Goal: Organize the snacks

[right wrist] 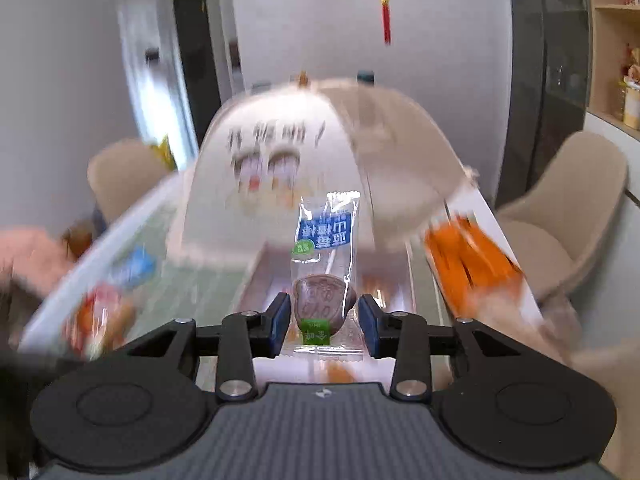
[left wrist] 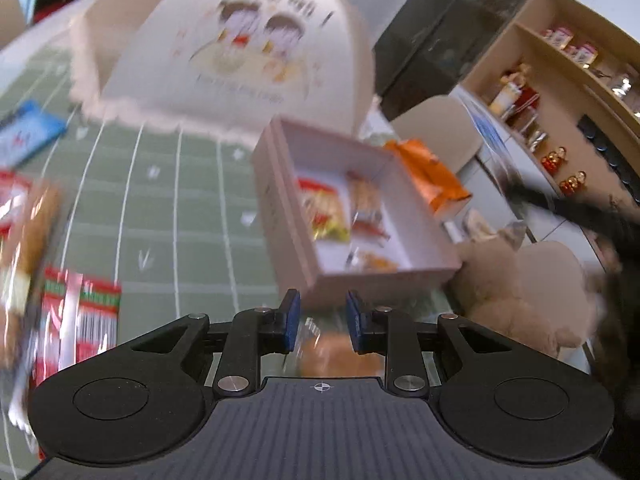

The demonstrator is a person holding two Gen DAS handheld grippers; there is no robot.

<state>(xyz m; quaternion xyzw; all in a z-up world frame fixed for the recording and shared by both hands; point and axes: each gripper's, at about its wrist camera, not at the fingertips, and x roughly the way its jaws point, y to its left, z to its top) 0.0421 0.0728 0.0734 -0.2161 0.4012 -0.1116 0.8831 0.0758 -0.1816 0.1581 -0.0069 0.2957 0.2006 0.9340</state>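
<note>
Snacks, about four, lie in the open box on the tabletop. Right claw grips one lollipop above the box. Left claw is parted, released, an orange snack blurred beneath. One orange packet lies right; two red packets near left.

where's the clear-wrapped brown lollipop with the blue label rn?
Right wrist view, centre: the clear-wrapped brown lollipop is held between the right gripper fingers, above the open pink box, with the orange packet to its right.
</note>
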